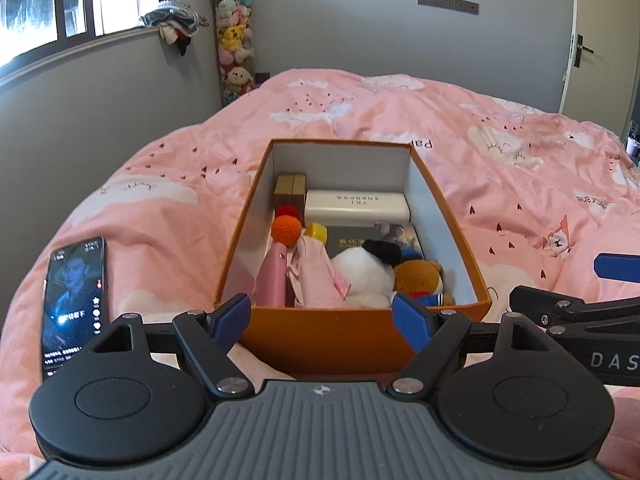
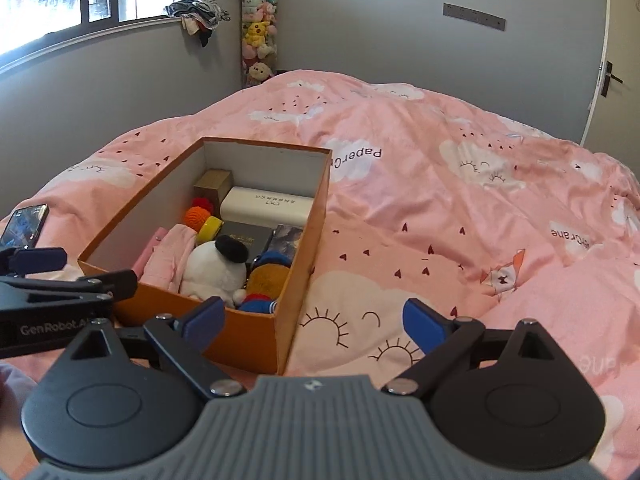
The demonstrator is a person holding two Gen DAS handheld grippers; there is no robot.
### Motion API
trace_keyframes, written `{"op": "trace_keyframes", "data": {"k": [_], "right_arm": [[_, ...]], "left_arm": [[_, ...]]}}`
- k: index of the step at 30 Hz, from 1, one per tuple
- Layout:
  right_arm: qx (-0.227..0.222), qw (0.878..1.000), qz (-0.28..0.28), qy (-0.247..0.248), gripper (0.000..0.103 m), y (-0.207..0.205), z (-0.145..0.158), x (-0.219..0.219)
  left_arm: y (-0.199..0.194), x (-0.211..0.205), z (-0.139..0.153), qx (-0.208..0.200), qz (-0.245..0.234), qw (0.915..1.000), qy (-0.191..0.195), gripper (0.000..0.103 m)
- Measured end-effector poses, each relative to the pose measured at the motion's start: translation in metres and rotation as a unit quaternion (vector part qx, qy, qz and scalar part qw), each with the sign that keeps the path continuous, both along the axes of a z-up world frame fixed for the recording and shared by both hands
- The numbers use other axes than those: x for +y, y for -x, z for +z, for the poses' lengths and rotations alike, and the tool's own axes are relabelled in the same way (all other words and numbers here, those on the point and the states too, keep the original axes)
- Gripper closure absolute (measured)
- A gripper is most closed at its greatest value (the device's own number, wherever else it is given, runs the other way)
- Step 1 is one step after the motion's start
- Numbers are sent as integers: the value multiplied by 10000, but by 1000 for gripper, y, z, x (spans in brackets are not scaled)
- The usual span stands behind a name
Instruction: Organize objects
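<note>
Low in the left wrist frame, the left gripper [image 1: 322, 322] hangs spread wide and empty just before the near wall of the orange box [image 1: 320, 332], which sits at frame centre on the pink quilt [image 1: 500, 208]. The right gripper [image 2: 314, 322] is likewise released with nothing between its fingers, over bare quilt beside the box's right corner.

Inside the box, at the far end, lie a wooden block [image 1: 290, 188] and a white case [image 1: 356, 206]; nearer come an orange ball [image 1: 286, 230], a yellow piece [image 1: 317, 231], a dark book [image 1: 372, 238], pink cloth [image 1: 316, 276], a white plush [image 1: 364, 272] and a brown plush [image 1: 418, 276].

Only the phone [image 1: 74, 304] remains loose, at the lower left of the left view, screen lit, flat on the quilt and apart from the box.

By my reading, the packing is nearly finished. If the phone counts, the next move calls for the left gripper to swing leftward, pinch it across its narrow edges and lift it in. The soft quilt may let it sink, so the grip needs care.
</note>
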State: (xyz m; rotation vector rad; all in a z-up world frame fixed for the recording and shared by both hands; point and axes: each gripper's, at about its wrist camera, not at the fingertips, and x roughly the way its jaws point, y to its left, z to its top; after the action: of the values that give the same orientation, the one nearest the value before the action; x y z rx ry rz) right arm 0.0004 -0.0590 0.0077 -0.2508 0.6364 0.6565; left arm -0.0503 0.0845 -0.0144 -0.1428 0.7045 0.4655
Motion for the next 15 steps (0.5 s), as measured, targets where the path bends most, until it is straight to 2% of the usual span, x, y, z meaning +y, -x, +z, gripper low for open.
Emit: {"op": "trace_keyframes", "data": {"k": [15], "right_arm": [[175,9993,122,301,7,-3,-13,19]], "left_arm": [[0,10,-14,143,-4,9996,259,9]]}}
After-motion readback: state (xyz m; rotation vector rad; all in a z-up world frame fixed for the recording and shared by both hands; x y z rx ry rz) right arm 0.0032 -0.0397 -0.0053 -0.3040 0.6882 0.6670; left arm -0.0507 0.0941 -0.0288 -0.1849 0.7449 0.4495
